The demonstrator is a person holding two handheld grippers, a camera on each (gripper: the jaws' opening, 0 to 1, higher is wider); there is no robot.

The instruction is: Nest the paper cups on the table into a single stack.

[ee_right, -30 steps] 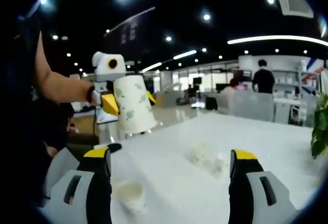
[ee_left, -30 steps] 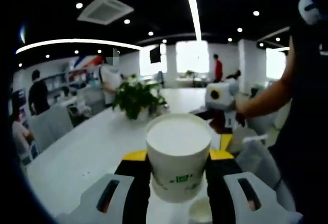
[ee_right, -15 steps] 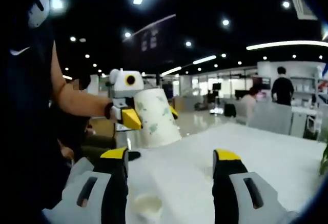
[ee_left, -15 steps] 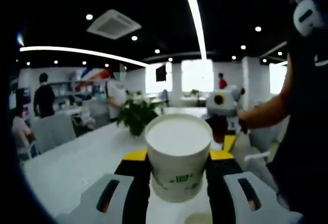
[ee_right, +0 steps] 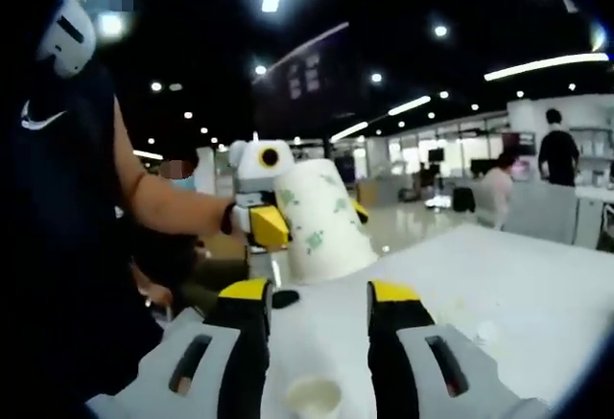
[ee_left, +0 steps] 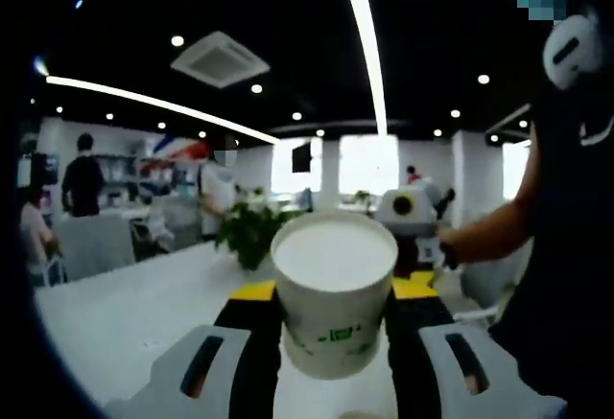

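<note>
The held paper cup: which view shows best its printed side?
The right gripper view: there the paper cup shows side-on with its green print, clamped by the left gripper. The left gripper view shows mostly its open mouth and a small part of the wall.

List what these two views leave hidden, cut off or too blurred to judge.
- Left gripper view: the paper cup in the left tongs hides the table behind it; a second rim is cut off by the bottom edge.
- Right gripper view: the small cup between the right tongs is blurred; single or already nested, I cannot tell.
- Right gripper view: pale blurs on the table; unclear whether cups.
</note>
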